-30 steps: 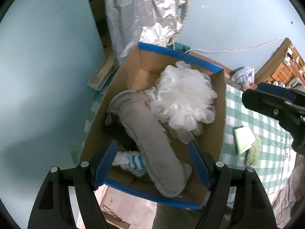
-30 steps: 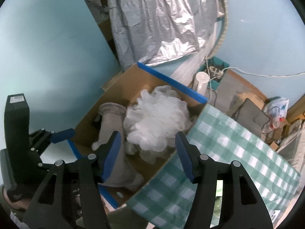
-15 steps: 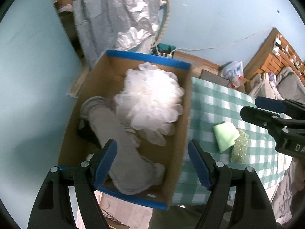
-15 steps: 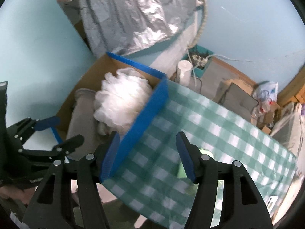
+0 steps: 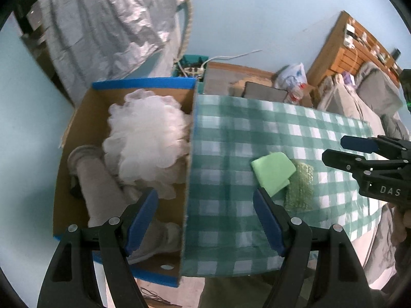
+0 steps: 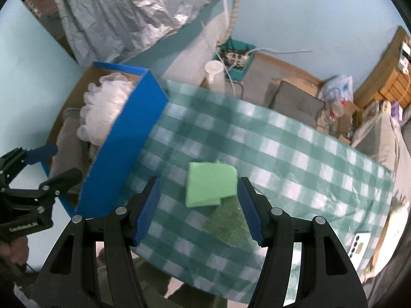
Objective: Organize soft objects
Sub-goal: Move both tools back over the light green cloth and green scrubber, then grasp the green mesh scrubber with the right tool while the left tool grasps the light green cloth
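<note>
Hovering over checked table, both claws empty

Holding left gripper (image 5: pixel 205 215) wide apart, nothing between blue pads, straddling the near wall of the open brown cardboard box with blue-taped rim (image 5: pixel 142 83) and the table edge. Holding right gripper (image 6: pixel 197 208) moderately apart too, nothing clamped, hanging above the folded light-green cloth square (image 6: pixel 209 183), pads not touching it.

Box sits flush against the left edge of the green-and-white checked tablecloth table (image 5: pixel 231 133); blue outer wall seen in right view. Inside box: fluffy white mesh bath pouf (image 5: pixel 146 138) filling the far half, long grey sock (image 5: pixel 100 179) lying along the left wall, partly under the pouf. Little bare cardboard left in the box, only a strip at the near corner.

Green cloth lies mid-table, overlapping a glittery green scrub pad (image 5: pixel 300 190) just beside it. Wide bare cloth all around both, table edges well apart from them. White phone-like slab (image 6: pixel 359 241) near the right table corner, too blurred to confirm.

Readable text: "DAS" on right gripper body in left view; lettering on left gripper body in right view too blurred to read.
</note>
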`<state>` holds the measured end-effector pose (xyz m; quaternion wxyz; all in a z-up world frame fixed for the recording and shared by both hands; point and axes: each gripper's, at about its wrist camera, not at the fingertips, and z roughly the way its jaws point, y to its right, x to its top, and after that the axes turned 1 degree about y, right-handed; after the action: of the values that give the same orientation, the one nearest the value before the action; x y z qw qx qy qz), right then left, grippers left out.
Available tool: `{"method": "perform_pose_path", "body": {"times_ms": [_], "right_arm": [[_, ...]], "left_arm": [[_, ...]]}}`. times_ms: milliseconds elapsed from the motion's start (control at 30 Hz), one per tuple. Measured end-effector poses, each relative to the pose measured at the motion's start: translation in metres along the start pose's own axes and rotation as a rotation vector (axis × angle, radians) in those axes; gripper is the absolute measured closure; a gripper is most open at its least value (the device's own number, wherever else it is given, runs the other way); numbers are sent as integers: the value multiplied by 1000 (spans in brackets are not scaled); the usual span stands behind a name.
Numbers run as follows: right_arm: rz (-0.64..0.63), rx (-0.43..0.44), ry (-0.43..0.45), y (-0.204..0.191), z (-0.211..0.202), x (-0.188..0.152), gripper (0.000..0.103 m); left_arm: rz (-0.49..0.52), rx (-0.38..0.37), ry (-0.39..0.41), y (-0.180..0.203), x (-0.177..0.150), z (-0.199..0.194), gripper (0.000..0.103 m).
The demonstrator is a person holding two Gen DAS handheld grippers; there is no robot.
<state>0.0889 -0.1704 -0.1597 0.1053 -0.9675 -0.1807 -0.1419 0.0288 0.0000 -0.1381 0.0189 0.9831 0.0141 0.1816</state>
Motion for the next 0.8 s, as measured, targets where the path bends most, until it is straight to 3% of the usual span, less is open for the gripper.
{"method": "perform_pose_path", "body": {"times_ms": [533,800], "right_arm": [[132,13,-93,52,39,-42,41],[133,15,-138,56,71,-55,41]], "left_arm": [[194,-50,-80,71,-9,48,25],[214,-43,-127,85,-18,77,25]]}}
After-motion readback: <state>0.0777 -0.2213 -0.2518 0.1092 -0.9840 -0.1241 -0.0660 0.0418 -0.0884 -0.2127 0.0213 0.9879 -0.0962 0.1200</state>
